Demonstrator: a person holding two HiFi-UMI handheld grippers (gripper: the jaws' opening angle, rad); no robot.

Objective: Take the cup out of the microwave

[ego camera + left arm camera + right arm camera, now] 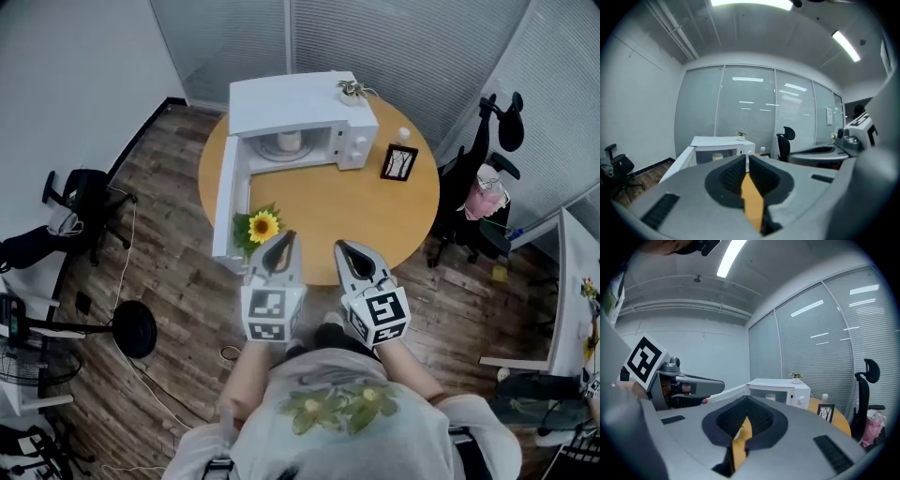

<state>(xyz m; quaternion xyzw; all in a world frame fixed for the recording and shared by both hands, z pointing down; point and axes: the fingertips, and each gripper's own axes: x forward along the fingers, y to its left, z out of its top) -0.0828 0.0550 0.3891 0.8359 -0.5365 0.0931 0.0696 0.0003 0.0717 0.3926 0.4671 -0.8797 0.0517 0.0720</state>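
A pale, squat cup (289,141) stands inside the white microwave (300,101); the microwave's door (228,202) is swung wide open; a sunflower (263,226) sits in front of the microwave on the round surface (375,220); a picture frame (399,162) stands right of the microwave; the left gripper (290,236) and right gripper (339,247) are well short of the microwave, fingers together, empty.

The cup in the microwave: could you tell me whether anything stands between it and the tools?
Nothing visible does. The microwave door is swung open, and only bare table lies between the cup and the left tool or right tool. The sunflower sits left of the left tool's tip, off that line.
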